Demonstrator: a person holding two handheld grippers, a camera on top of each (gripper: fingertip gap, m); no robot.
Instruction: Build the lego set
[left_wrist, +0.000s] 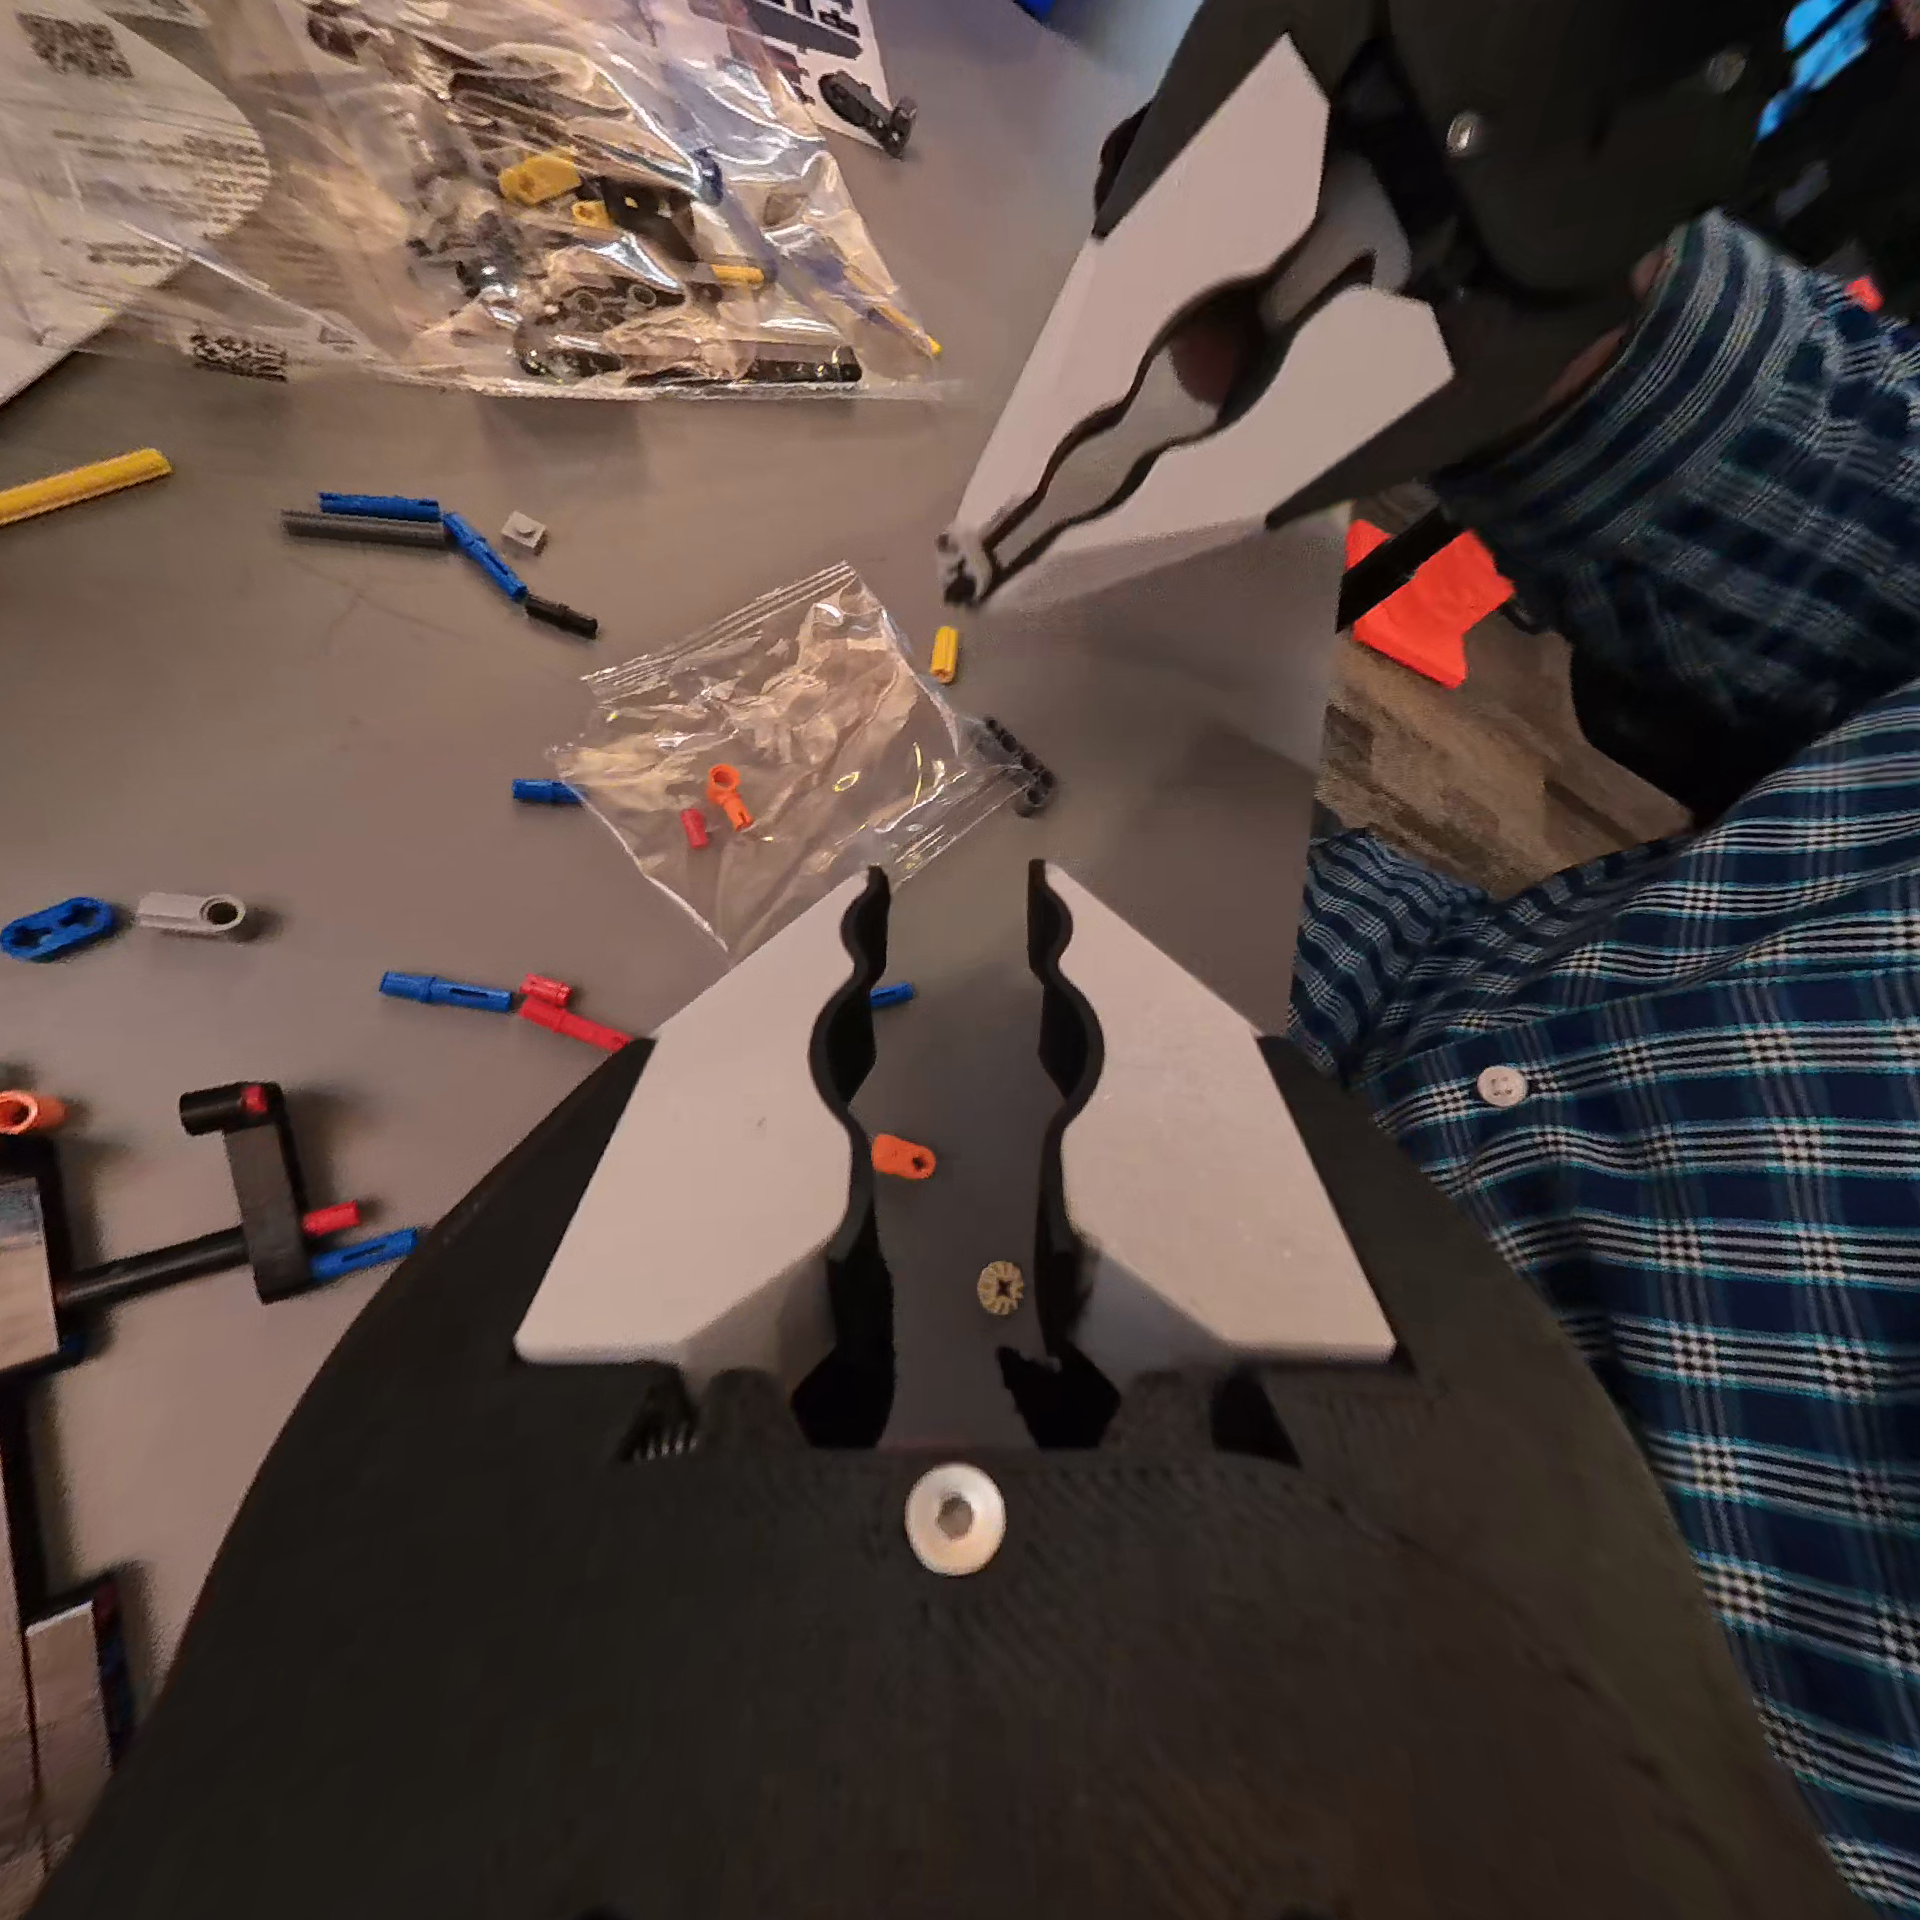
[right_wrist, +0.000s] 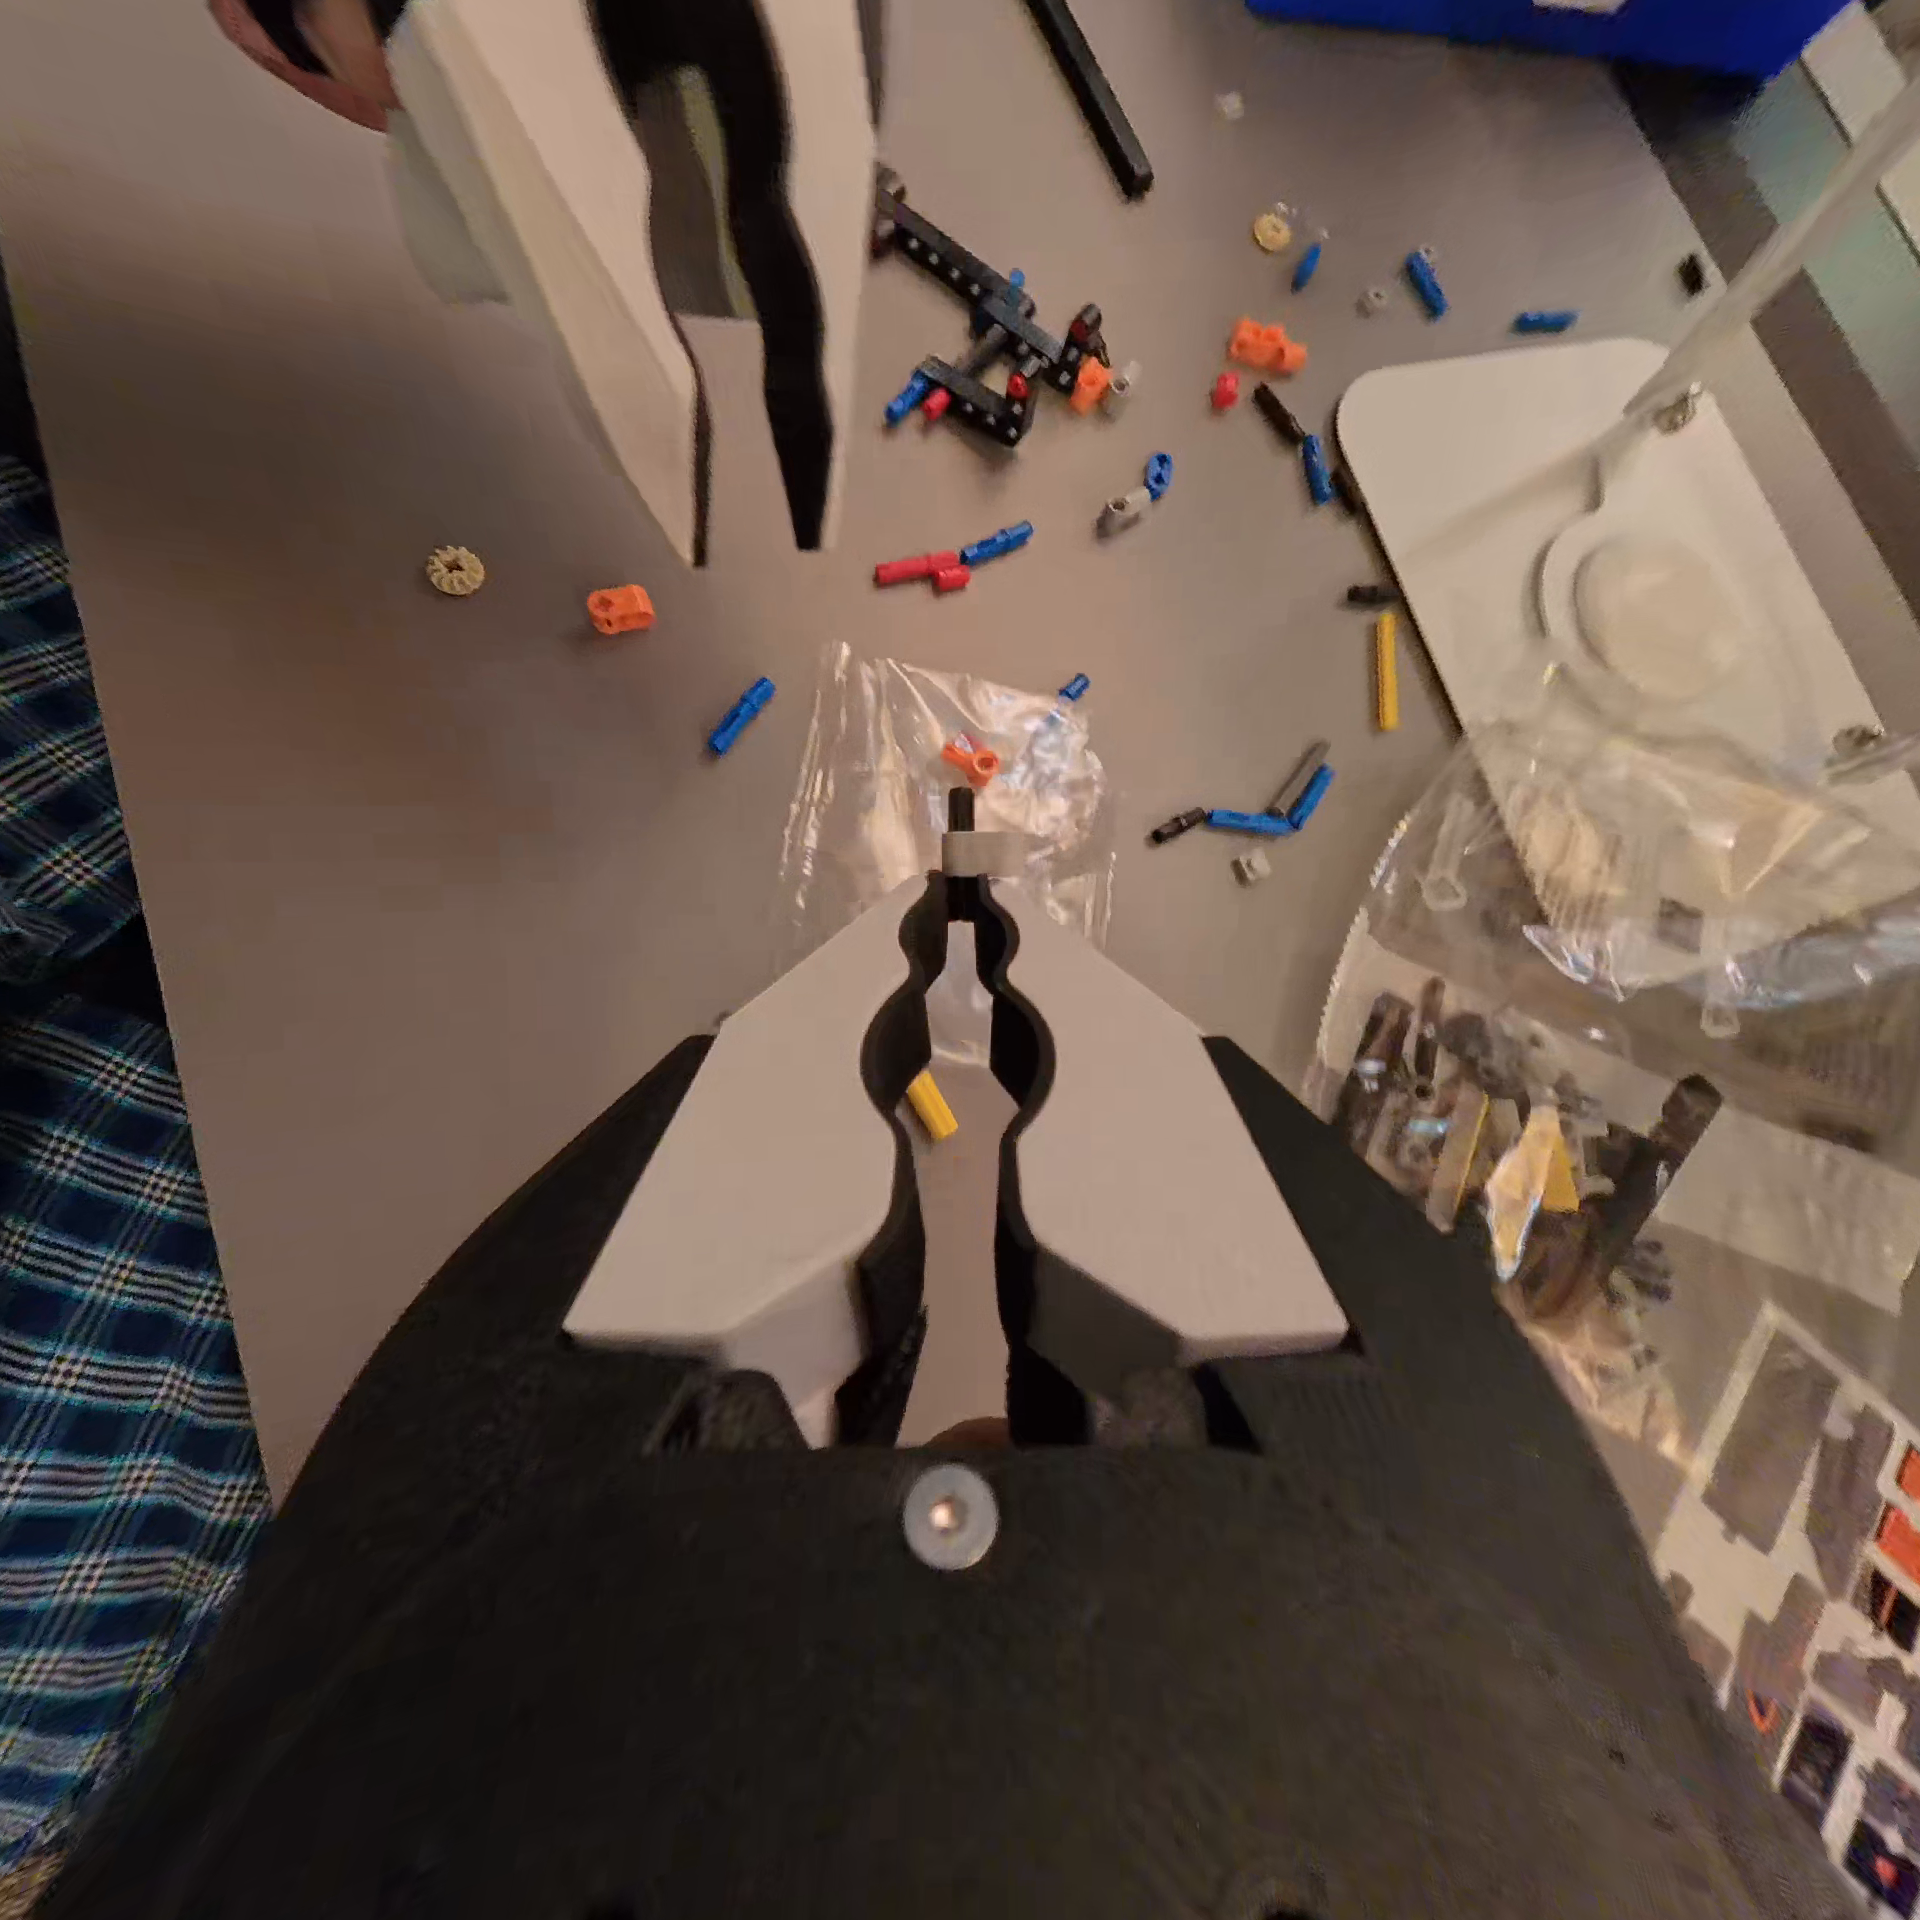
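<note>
My right gripper (right_wrist: 961, 891) is shut on a black pin with a small grey connector (right_wrist: 975, 852) on it, held above a small clear bag (right_wrist: 935, 769). In the left wrist view it (left_wrist: 961, 577) hangs at the upper right with that piece at its tips. My left gripper (left_wrist: 958, 881) is open and empty above the table. An orange connector (left_wrist: 902, 1155) and a tan gear (left_wrist: 1000, 1288) lie on the table between its fingers. It also shows in the right wrist view (right_wrist: 748, 540), open. A black beam assembly (right_wrist: 997, 343) with blue, red and orange pieces lies farther off.
Loose blue, red, black and yellow pins are scattered over the grey table (right_wrist: 468, 831). A large clear bag of parts (left_wrist: 582, 229) and printed sheets lie at one side, by a white stand base (right_wrist: 1538, 520). A person's plaid shirt (left_wrist: 1662, 1195) is at the table edge. One gripper's finger ends stand about 7 cm off the other's.
</note>
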